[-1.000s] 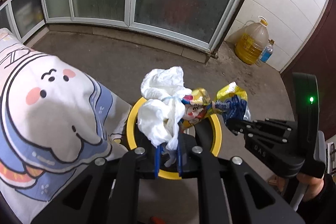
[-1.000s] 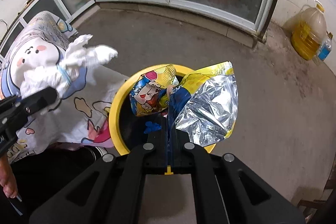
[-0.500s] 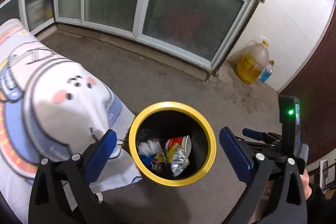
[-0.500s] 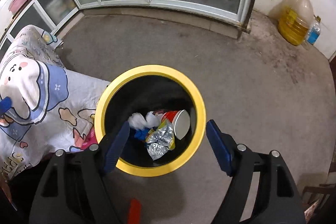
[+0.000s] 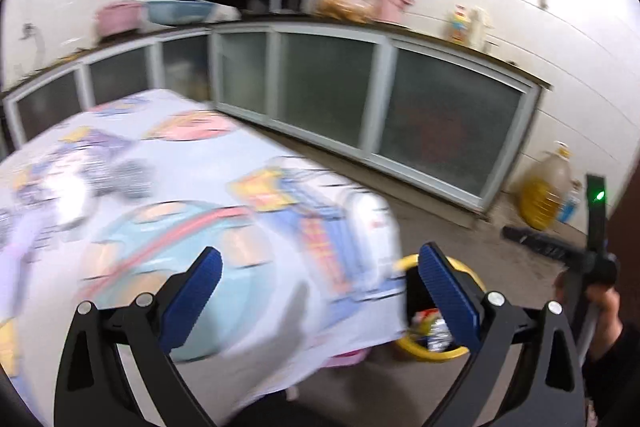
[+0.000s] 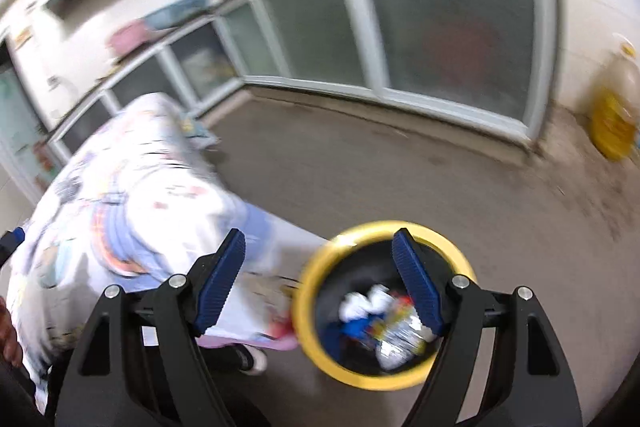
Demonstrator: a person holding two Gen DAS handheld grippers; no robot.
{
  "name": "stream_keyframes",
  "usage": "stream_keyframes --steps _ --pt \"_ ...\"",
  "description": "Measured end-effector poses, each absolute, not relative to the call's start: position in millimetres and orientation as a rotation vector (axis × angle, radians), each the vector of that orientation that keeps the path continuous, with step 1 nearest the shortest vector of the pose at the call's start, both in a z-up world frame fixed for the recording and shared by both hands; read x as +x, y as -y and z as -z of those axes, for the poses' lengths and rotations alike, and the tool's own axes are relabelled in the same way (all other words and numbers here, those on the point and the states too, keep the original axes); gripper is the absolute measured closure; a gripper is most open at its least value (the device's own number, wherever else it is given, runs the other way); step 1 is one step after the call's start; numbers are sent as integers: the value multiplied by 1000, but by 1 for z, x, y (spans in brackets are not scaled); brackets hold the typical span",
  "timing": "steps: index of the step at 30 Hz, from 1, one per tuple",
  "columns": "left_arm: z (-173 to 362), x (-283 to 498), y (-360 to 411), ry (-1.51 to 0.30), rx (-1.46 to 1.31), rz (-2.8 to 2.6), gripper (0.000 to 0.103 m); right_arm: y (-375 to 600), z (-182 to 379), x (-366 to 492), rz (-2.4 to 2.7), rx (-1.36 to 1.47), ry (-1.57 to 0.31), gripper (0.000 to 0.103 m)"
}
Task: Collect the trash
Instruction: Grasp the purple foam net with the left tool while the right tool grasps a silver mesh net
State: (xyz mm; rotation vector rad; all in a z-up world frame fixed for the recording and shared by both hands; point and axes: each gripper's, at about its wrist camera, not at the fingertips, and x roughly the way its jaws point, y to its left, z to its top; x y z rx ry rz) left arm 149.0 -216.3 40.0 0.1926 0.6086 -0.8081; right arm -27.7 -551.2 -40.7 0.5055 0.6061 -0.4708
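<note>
Both tongs gape wide with nothing between the pads: left tongs (image 5: 320, 277) hang over the cloth-covered worktop (image 5: 168, 187), right tongs (image 6: 320, 263) sit nearer the yellow-rimmed bin (image 6: 384, 303), which lies low and right of them. Collected trash (image 6: 384, 323) sits loose in the bin. Heavy blur; can't tell whether any trash remains on the worktop.

Your two fisheye views are evenly lit but heavily motion-smeared. The patterned cloth (image 5: 168, 195) streaks toward 9 o'clock, cabinet doors (image 6: 452, 39) bow at the rim, and black vignette rings every corner. Only your gripper frames stay sharp.
</note>
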Motion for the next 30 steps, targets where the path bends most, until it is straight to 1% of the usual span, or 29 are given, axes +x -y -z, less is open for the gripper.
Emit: stream_keyframes --steps 3,9,13,17,20,24,30 --pt "-50 166 151 -603 178 663 8 521 22 10 348 447 -588 31" --pt "-54 197 47 -606 181 372 8 444 -10 105 101 297 -582 31" --pt "-48 228 7 -671 144 248 8 386 -19 179 -43 223 -606 31" --pt "-39 254 -12 -724 107 204 8 340 -25 243 -137 180 -631 31" --pt "-30 270 -16 -753 112 200 8 318 -25 275 -151 156 -659 31" --pt "-17 287 -12 -786 118 207 8 304 -13 320 -149 143 -716 31" --pt "-2 309 -7 -859 73 245 8 290 7 350 -149 118 -773 31"
